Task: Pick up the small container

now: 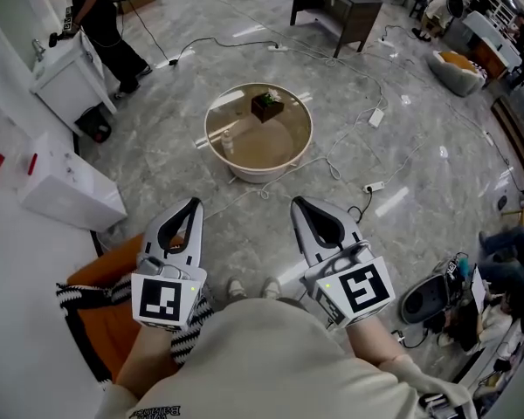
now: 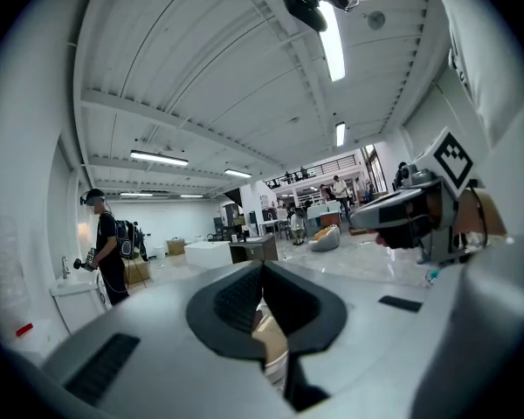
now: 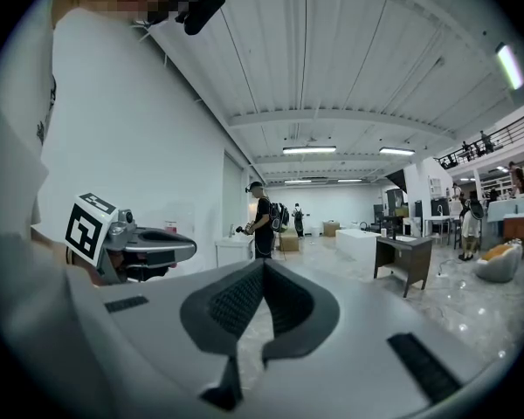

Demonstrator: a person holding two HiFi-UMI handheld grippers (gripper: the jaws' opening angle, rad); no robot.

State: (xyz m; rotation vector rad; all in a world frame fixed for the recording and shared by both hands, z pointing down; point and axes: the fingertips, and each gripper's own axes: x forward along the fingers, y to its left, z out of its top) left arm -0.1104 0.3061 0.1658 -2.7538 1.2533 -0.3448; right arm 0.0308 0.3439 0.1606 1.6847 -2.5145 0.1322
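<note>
The small container [image 1: 267, 106] is a dark cube with greenery on top. It stands at the far side of a round beige table [image 1: 244, 171] with a white rim, on the floor ahead of me. My left gripper [image 1: 194, 204] and right gripper [image 1: 296, 203] are held side by side near my body, well short of the table. Both are shut with nothing between the jaws. In the left gripper view the jaws [image 2: 262, 265] meet and point across the room, and the right gripper [image 2: 402, 218] shows beside them. The right gripper view shows its own shut jaws [image 3: 264, 262] and the left gripper [image 3: 131, 247].
A white box [image 1: 70, 190] and a white cabinet [image 1: 65, 77] stand at the left, with a person [image 1: 105, 24] beyond. Cables and a power strip [image 1: 376, 117] lie on the floor right of the table. A dark desk [image 1: 336, 7] stands far back. An orange seat [image 1: 113, 321] is under me.
</note>
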